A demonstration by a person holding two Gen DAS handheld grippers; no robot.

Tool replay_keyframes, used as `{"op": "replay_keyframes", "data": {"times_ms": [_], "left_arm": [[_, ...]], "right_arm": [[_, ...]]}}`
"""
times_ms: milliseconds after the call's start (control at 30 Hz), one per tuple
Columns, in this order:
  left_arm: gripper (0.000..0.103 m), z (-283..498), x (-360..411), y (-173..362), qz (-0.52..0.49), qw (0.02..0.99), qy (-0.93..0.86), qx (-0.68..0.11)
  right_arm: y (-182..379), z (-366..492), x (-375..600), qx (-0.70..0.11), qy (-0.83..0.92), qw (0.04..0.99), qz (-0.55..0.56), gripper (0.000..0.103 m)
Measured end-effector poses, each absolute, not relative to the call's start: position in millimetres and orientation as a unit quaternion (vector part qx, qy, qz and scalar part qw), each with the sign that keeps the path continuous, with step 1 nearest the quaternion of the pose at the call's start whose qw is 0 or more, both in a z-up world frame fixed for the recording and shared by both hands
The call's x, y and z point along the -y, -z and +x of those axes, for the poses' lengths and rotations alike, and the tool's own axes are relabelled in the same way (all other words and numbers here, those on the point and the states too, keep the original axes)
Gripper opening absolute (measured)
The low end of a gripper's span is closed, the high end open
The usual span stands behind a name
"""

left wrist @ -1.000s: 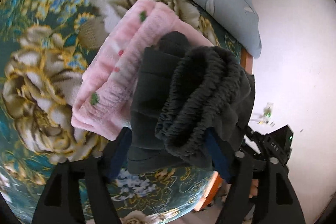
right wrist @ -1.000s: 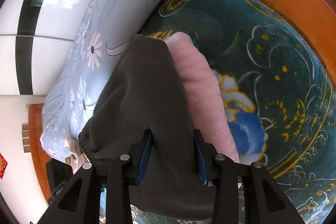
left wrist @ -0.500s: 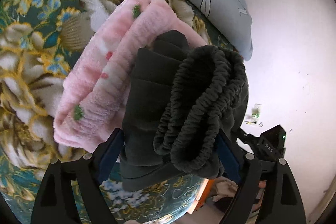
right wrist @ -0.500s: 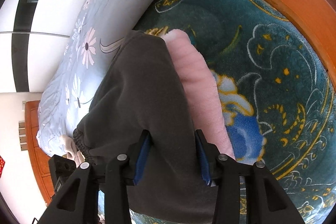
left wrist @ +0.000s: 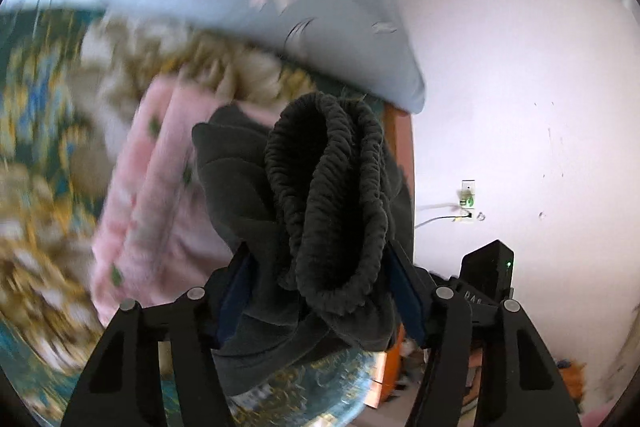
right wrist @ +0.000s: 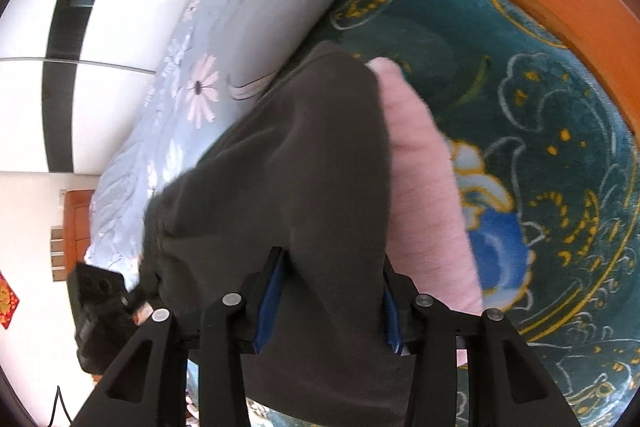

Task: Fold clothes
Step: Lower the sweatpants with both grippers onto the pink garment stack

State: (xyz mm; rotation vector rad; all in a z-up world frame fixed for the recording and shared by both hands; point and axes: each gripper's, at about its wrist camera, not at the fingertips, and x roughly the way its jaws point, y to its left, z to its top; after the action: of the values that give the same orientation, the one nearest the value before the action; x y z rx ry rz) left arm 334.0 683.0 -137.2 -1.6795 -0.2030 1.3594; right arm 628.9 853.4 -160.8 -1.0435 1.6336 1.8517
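Two claws, one load: we've got the dark trousers (left wrist: 312, 219) clamped at both ends. Left claw (left wrist: 320, 287) is clenched on the bunched elastic waistband, right claw (right wrist: 328, 303) is clenched on the smooth folded end. The trousers hang folded just above the pink fleece (left wrist: 160, 195), which lies folded on the bed cover (right wrist: 540, 131); whether they touch is unclear. In the right view the pink fleece (right wrist: 424, 187) sits at 3 o'clock of the trousers, pillow (right wrist: 280, 7) at 11 o'clock.

Our read: this is the placing step, stacking the folded trousers on the pink pile.

To do it well:
- Keep both claws level so the fold doesn't sag open.
- Line long edges up with the pink fleece before lowering.
- Set down flat, then let go of both ends together.
- Back out along the fingers so we don't drag layers.
- Stay off the pillow corner.

Left view is motion-blurred, so alignment there is a guess.
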Motion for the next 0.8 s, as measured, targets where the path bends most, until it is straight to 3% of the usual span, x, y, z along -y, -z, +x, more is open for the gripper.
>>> {"op": "replay_keyframes", "data": {"times_ms": [200,433,567,700,800], "left_arm": [[0.065,334,-656,176,-0.731,0.395,-0.554,0.050],[0.065,317,-652,104,-0.661,0.421,-0.618,0.051],[0.065,315,-708,71,-0.619,0.489,-0.615,-0.014],[0.065,327,-743,91,-0.624,0.501,-0.594,-0.079],[0.064,334,-727,119,-0.648,0.484,-0.583,-0.073]], "right_arm": [[172,624,-846,-0.583,-0.659,0.230,-0.416,0.045],[133,622,-852,-0.506,-0.706,0.249,-0.429,0.046],[123,604,-857,-0.489,-0.717,0.252,-0.428,0.046],[107,588,-855,-0.426,-0.743,0.265,-0.443,0.046],[91,580,-856,-0.372,-0.764,0.283,-0.445,0.046]]}}
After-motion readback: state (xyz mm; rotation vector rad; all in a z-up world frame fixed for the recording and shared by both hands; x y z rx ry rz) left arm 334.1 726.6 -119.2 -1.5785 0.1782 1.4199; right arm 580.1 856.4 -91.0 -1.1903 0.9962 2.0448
